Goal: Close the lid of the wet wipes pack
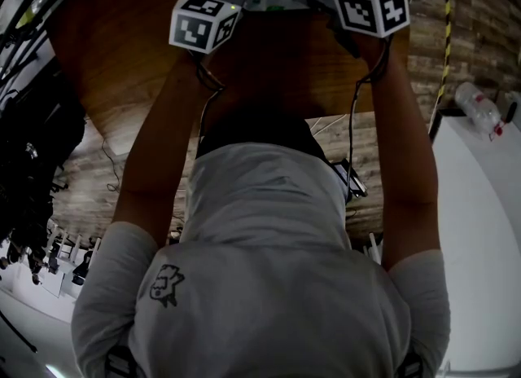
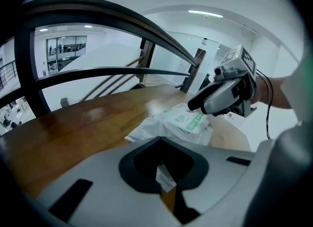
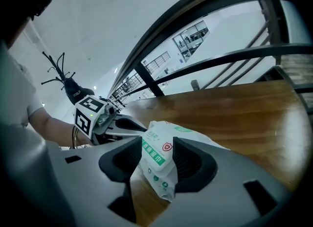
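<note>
Wooden table (image 3: 234,118) carries the pack (image 3: 155,148), one end clamped by the right gripper (image 3: 157,165), seemingly to steady it, while the left gripper (image 2: 165,184) pinches a white tab (image 2: 163,177), perhaps its lid.

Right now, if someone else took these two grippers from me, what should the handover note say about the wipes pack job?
Grippers: the left gripper has its tongs shut on a thin white bit, apparently the edge of the wet wipes pack. The right gripper has its tongs clamped on the pack's other end, at the green-striped lid.
Things: the pack lies on the wooden table, between the two grippers.
Done: the pack is held from both sides.
Left: I can't tell whether the lid is sealed. I would press it flat along the label, then let go.
</note>
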The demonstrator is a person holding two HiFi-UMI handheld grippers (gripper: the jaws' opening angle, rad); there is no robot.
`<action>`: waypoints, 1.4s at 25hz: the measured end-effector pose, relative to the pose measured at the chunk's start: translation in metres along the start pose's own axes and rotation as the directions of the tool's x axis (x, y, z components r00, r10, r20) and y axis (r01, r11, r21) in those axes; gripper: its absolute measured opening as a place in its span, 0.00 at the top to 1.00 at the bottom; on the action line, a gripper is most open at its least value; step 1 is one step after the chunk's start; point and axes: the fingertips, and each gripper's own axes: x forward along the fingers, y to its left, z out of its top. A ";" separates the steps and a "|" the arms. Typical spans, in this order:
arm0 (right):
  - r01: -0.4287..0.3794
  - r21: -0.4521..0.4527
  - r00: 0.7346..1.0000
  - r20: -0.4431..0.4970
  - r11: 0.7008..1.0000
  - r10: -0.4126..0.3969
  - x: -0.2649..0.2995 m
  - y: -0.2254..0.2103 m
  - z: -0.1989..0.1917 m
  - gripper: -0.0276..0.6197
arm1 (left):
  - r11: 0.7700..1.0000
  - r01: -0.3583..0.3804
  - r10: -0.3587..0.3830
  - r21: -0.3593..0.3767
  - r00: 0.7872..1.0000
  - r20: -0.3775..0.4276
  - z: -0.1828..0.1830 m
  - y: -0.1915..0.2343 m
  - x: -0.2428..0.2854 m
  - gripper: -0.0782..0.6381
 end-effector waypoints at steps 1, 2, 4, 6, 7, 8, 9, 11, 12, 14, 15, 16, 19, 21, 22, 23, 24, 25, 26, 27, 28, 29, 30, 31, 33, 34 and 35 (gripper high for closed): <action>0.012 -0.013 1.000 0.009 1.000 -0.012 0.000 -0.002 0.001 0.63 | 1.000 0.000 0.000 -0.001 1.000 0.002 0.000 0.000 0.000 0.87; 0.026 -0.031 1.000 0.012 0.999 -0.025 0.001 -0.003 0.002 0.63 | 1.000 -0.001 0.001 -0.001 1.000 0.003 0.000 0.000 0.000 0.87; 0.049 -0.067 0.999 0.000 0.997 -0.049 0.005 -0.005 0.001 0.63 | 1.000 -0.001 0.001 -0.002 1.000 0.002 0.000 0.000 0.000 0.87; 0.063 -0.089 0.998 -0.014 0.994 -0.064 0.009 -0.006 -0.002 0.63 | 1.000 -0.001 0.001 -0.004 1.000 0.001 0.000 0.000 0.000 0.87; 0.066 -0.095 0.998 -0.018 0.993 -0.068 0.010 -0.006 -0.004 0.63 | 1.000 -0.001 0.001 -0.005 1.000 0.001 -0.001 0.001 0.000 0.87; 0.068 -0.099 0.997 -0.019 0.993 -0.071 0.011 -0.006 -0.005 0.63 | 1.000 -0.002 0.002 -0.006 1.000 0.000 -0.001 0.001 0.000 0.87; 0.069 -0.101 0.997 -0.020 0.992 -0.072 0.012 -0.007 -0.006 0.63 | 1.000 -0.003 0.003 -0.006 1.000 0.000 -0.001 0.001 0.000 0.87; 0.070 -0.099 0.997 -0.018 0.993 -0.072 0.013 -0.007 -0.007 0.63 | 1.000 -0.003 0.003 -0.009 1.000 0.000 -0.002 0.001 0.000 0.87; 0.071 -0.099 0.997 -0.016 0.993 -0.073 0.014 -0.008 -0.007 0.63 | 1.000 -0.002 0.002 -0.010 1.000 0.000 -0.002 0.001 0.000 0.87; 0.079 -0.105 0.997 -0.013 0.991 -0.081 0.014 -0.008 -0.008 0.63 | 1.000 -0.003 0.003 -0.010 1.000 0.001 -0.002 0.001 0.000 0.87; 0.086 -0.109 0.996 -0.012 0.990 -0.087 0.015 -0.009 -0.008 0.63 | 1.000 -0.003 0.003 -0.009 1.000 0.002 -0.002 0.001 0.000 0.87; 0.092 -0.112 0.996 -0.010 0.989 -0.093 0.015 -0.009 -0.008 0.63 | 1.000 -0.004 0.004 -0.008 1.000 0.003 -0.002 0.002 0.000 0.87; 0.106 -0.123 0.994 -0.003 0.987 -0.107 0.017 -0.010 -0.009 0.63 | 1.000 -0.002 0.002 -0.008 1.000 0.005 -0.002 0.001 0.000 0.87; 0.115 -0.129 0.993 0.004 0.985 -0.115 0.018 -0.010 -0.011 0.63 | 1.000 -0.001 0.001 -0.008 1.000 0.005 -0.003 0.001 0.000 0.87; 0.120 -0.131 0.993 0.007 0.984 -0.120 0.018 -0.011 -0.011 0.63 | 1.000 -0.001 0.001 -0.007 1.000 0.005 -0.003 0.001 0.001 0.87; 0.125 -0.133 0.992 0.010 0.983 -0.125 0.018 -0.011 -0.010 0.63 | 1.000 -0.001 0.001 -0.006 1.000 0.005 -0.002 0.001 0.001 0.87; 0.131 -0.137 0.991 0.011 0.982 -0.131 0.018 -0.011 -0.010 0.63 | 1.000 -0.001 0.001 -0.005 1.000 0.004 -0.002 0.001 0.000 0.87; 0.138 -0.144 0.990 0.013 0.980 -0.138 0.019 -0.010 -0.010 0.63 | 1.000 -0.002 0.002 -0.005 1.000 0.004 -0.002 0.001 0.000 0.87; 0.145 -0.153 0.989 0.015 0.978 -0.144 0.019 -0.010 -0.010 0.63 | 1.000 -0.003 0.003 -0.004 1.000 0.004 -0.002 0.001 0.000 0.87; 0.151 -0.162 0.989 0.018 0.975 -0.150 0.019 -0.010 -0.011 0.63 | 1.000 -0.004 0.004 -0.004 1.000 0.004 -0.002 0.001 0.000 0.87; 0.156 -0.169 0.988 0.022 0.973 -0.155 0.019 -0.010 -0.011 0.63 | 1.000 -0.006 0.006 -0.003 1.000 0.004 -0.002 0.001 0.000 0.87; 0.161 -0.175 0.987 0.026 0.971 -0.159 0.019 -0.010 -0.011 0.63 | 1.000 -0.007 0.007 -0.002 1.000 0.005 -0.002 0.001 0.000 0.87; 0.167 -0.178 0.986 0.030 0.970 -0.164 0.019 -0.010 -0.011 0.63 | 1.000 -0.008 0.008 -0.001 1.000 0.007 -0.002 0.001 0.000 0.87; 0.173 -0.182 0.985 0.033 0.968 -0.169 0.019 -0.010 -0.011 0.63 | 1.000 -0.008 0.008 -0.001 1.000 0.008 -0.003 0.001 0.001 0.87; 0.187 -0.190 0.982 0.040 0.964 -0.183 0.020 -0.010 -0.011 0.63 | 1.000 -0.009 0.009 -0.002 1.000 0.010 -0.003 0.002 0.000 0.87; 0.195 -0.194 0.981 0.044 0.961 -0.190 0.020 -0.010 -0.012 0.63 | 1.000 -0.009 0.009 -0.002 1.000 0.011 -0.002 0.002 0.000 0.87; 0.203 -0.197 0.979 0.048 0.959 -0.197 0.020 -0.010 -0.012 0.63 | 1.000 -0.009 0.009 -0.002 1.000 0.012 -0.002 0.002 0.001 0.87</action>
